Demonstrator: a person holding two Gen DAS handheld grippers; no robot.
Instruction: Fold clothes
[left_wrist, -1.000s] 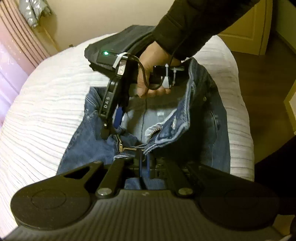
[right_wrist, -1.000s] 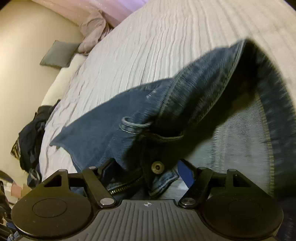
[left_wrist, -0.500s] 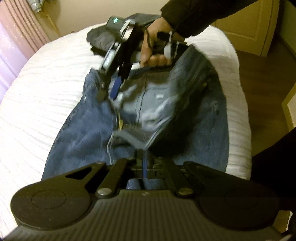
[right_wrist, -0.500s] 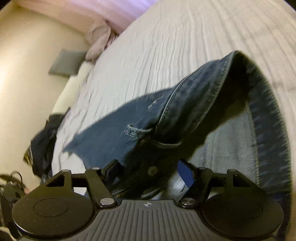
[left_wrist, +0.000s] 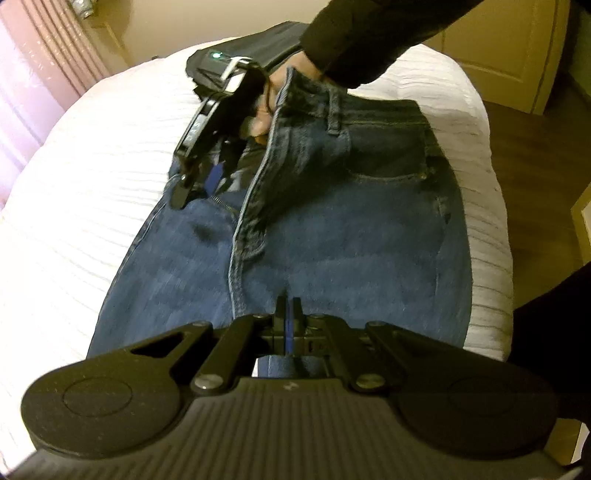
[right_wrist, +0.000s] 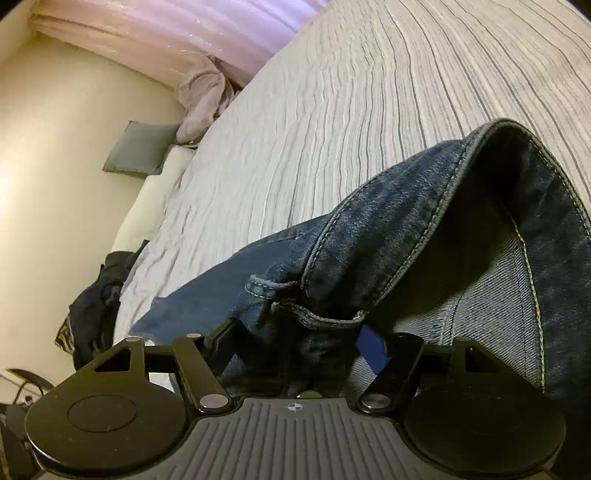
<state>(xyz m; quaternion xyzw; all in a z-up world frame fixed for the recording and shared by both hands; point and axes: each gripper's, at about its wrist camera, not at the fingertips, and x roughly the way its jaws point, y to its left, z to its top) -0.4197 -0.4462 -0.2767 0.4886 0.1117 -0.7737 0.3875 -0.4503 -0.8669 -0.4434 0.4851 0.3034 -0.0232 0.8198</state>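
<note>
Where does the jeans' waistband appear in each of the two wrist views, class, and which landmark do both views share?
Left wrist view: the waistband is upper centre, lifted off the bed beside the right gripper.
Right wrist view: the waistband is low centre, between that gripper's fingers, with denim arching up to the right.
Shared landmark: the ribbed white bedspread under the jeans.
</note>
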